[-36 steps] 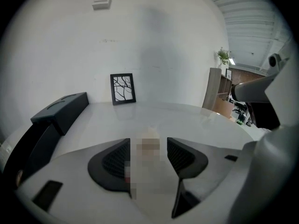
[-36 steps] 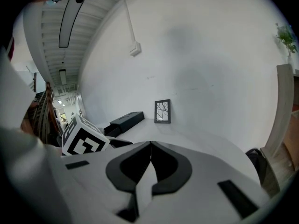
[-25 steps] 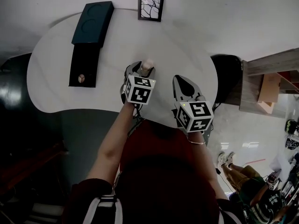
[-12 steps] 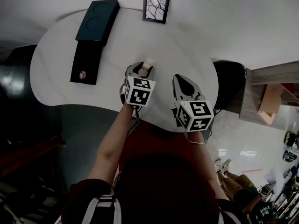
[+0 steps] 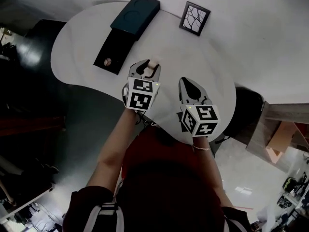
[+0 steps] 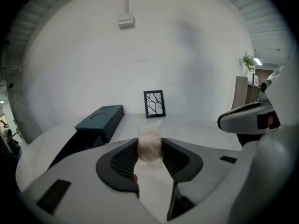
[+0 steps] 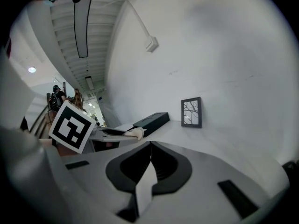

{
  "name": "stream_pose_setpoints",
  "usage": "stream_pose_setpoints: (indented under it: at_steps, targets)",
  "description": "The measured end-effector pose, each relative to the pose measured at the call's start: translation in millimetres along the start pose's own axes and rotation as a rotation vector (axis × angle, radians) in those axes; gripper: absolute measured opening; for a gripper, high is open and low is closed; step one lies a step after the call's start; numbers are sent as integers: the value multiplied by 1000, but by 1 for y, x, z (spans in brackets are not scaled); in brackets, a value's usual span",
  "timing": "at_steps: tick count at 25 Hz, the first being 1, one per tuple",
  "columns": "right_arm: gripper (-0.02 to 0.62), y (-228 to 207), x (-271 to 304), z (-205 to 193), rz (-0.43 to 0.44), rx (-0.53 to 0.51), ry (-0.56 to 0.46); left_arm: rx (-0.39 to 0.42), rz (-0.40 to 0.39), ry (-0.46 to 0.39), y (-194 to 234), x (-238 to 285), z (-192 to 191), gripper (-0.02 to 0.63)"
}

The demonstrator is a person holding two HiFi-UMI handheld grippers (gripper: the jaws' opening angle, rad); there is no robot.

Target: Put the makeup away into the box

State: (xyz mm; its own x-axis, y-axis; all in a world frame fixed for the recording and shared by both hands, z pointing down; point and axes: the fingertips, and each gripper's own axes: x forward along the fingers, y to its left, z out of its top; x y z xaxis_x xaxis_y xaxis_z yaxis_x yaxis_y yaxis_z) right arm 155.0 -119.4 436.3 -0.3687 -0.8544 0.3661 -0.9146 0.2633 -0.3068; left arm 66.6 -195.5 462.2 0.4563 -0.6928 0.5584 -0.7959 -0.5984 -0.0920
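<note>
A pale beige makeup sponge (image 6: 149, 146) sits between the jaws of my left gripper (image 5: 147, 67), which are closing and press on both its sides. The sponge (image 5: 153, 63) is held above the white table, near its front edge. The open black box (image 5: 113, 57) lies further back to the left, a small round item (image 5: 108, 61) inside it, with its dark teal lid (image 5: 135, 14) at its far end. In the left gripper view the box (image 6: 100, 118) is ahead to the left. My right gripper (image 5: 189, 85) hangs beside the left one, shut and empty.
A small framed picture (image 5: 195, 18) with a branch pattern leans on the wall at the table's back right. The round white table (image 5: 77, 57) drops off to a dark floor at the left and front. A wooden shelf (image 5: 285, 129) stands at the right.
My left gripper has closed on the sponge and risen off the table with it. The right gripper has shifted a little alongside. The head view has swung, so the table looks turned.
</note>
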Motion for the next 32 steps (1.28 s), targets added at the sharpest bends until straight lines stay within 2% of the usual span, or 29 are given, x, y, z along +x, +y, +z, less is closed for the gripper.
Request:
stream_pose_setpoints:
  at_steps: [6, 15, 22, 32]
  targets:
    - [14, 36, 15, -1, 111, -32, 15, -74, 149, -27, 48, -43, -5, 164]
    - [14, 72, 38, -7, 155, -47, 46, -126, 266, -7, 113, -76, -25, 164]
    - [14, 99, 71, 0, 127, -41, 46, -135, 255, 7, 163, -66, -34, 164]
    - [14, 125, 128, 8, 44, -11, 50, -89, 149, 30, 211, -28, -33, 164]
